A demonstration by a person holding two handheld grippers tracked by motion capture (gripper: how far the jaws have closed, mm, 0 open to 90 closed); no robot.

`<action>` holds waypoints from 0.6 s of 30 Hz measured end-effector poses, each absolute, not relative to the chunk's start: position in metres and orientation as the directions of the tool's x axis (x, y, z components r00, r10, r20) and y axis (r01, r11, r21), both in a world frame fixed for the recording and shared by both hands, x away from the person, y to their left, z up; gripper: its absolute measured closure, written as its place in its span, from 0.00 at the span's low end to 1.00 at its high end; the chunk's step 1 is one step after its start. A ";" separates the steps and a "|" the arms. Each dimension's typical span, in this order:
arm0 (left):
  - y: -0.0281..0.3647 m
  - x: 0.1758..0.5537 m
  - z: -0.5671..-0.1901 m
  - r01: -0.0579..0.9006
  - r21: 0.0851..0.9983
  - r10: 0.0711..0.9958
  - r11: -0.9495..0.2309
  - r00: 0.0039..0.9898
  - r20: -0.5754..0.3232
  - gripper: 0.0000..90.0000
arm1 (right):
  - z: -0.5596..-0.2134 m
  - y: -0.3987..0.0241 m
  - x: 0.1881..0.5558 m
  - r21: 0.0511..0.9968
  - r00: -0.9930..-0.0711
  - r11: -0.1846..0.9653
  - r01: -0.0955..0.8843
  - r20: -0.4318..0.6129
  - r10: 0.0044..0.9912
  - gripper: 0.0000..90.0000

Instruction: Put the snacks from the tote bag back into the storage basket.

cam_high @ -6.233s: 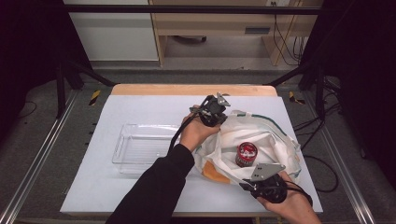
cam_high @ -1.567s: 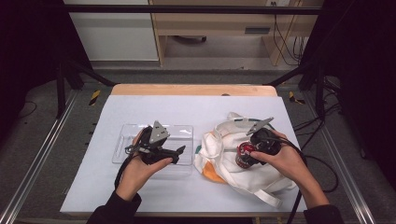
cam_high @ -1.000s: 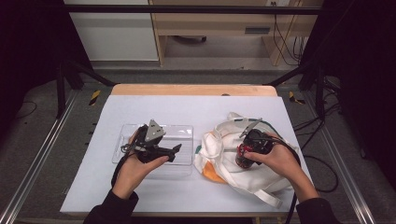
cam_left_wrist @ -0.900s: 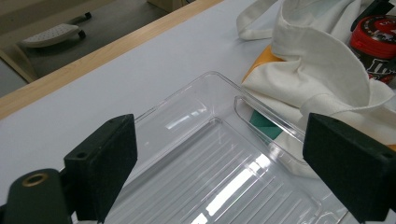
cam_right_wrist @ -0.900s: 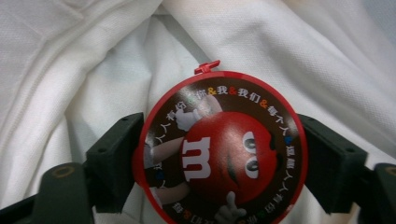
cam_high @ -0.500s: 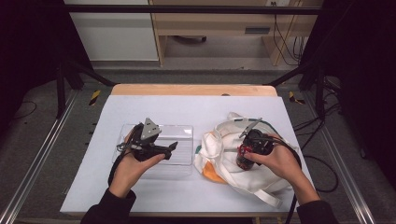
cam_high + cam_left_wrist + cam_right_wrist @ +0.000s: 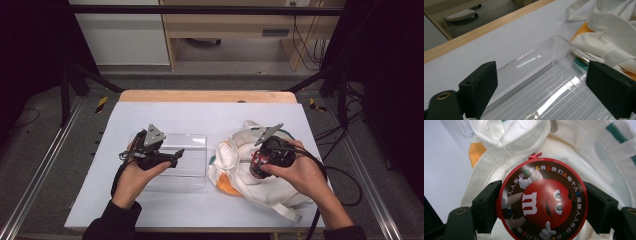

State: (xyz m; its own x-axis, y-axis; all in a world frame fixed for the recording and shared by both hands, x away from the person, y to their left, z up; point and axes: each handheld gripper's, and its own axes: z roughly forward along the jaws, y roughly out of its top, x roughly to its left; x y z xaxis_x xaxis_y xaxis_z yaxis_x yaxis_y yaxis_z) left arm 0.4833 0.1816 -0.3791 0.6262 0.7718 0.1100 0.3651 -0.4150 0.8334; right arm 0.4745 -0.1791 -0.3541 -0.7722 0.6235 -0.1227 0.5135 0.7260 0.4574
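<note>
A round red M&M's candy tub (image 7: pixel 541 200) with a red-rimmed lid sits between the jaws of my right gripper (image 7: pixel 541 206), which is shut on it above a white cloth tote bag (image 7: pixel 579 152). From the high view the tub (image 7: pixel 259 161) and right gripper (image 7: pixel 267 155) are over the bag (image 7: pixel 240 150) at the table's right. My left gripper (image 7: pixel 172 156) hangs open over a clear plastic tray (image 7: pixel 192 162) at centre left. Along its jaws I see the ribbed tray floor (image 7: pixel 549 95) and nothing between the pads.
The bag has orange (image 7: pixel 227 186) and green-striped parts, and its straps trail toward the table's front right edge (image 7: pixel 285 212). A wooden strip (image 7: pixel 207 96) runs along the table's far edge. Cables hang off the right side.
The left gripper has drifted left over the tray across the last frames. The right gripper has stayed shut on the tub at the bag, shifting only slightly.
</note>
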 end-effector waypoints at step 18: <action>0.225 0.495 -0.377 0.395 0.850 0.830 -0.349 0.551 0.085 0.11 | -0.310 -0.145 0.474 0.473 -0.788 0.743 0.473 -0.150 0.597 0.27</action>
